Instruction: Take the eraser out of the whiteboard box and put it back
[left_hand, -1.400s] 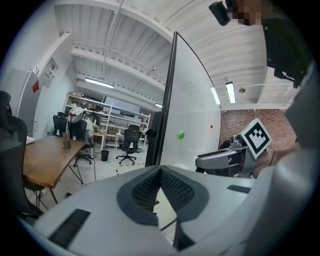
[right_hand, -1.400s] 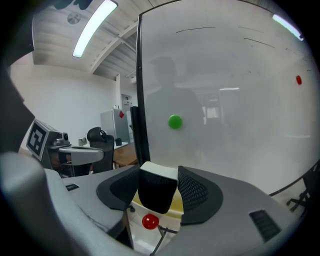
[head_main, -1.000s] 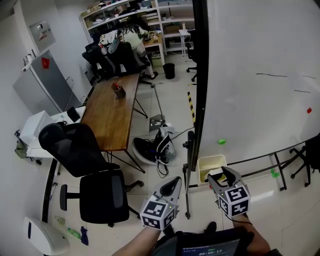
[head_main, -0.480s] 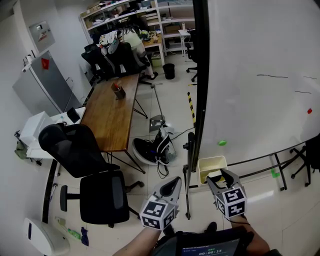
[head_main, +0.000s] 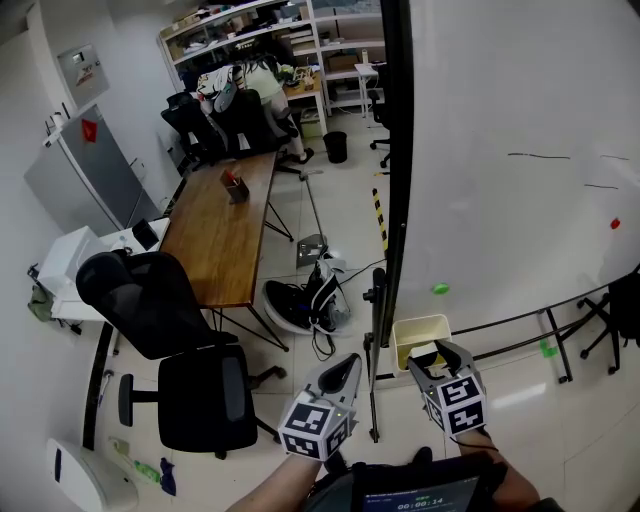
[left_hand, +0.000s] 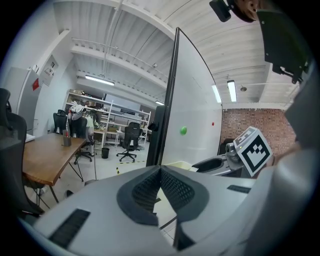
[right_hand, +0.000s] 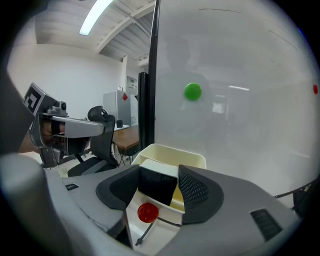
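Note:
The cream whiteboard box (head_main: 420, 328) hangs at the lower left of the whiteboard (head_main: 520, 150). In the right gripper view its rim (right_hand: 172, 148) lies just ahead. The eraser (right_hand: 157, 180), white on top with a black felt face, stands upright between my right gripper's (right_hand: 159, 187) pads, which touch it on both sides over the near edge of the box. A red magnet (right_hand: 146, 212) lies in the box below it. In the head view the right gripper (head_main: 438, 355) reaches the box's front. My left gripper (head_main: 345, 368) hangs left of the board's stand, jaws together and holding nothing (left_hand: 161, 172).
The whiteboard's black frame post (head_main: 395, 150) runs down to a stand by the box. A green magnet (head_main: 439, 289) and a red one (head_main: 615, 224) stick to the board. A wooden table (head_main: 225, 220) and black office chairs (head_main: 170, 330) stand to the left.
My right gripper has shifted a little left and forward, closer to the box. The left gripper has stayed where it was.

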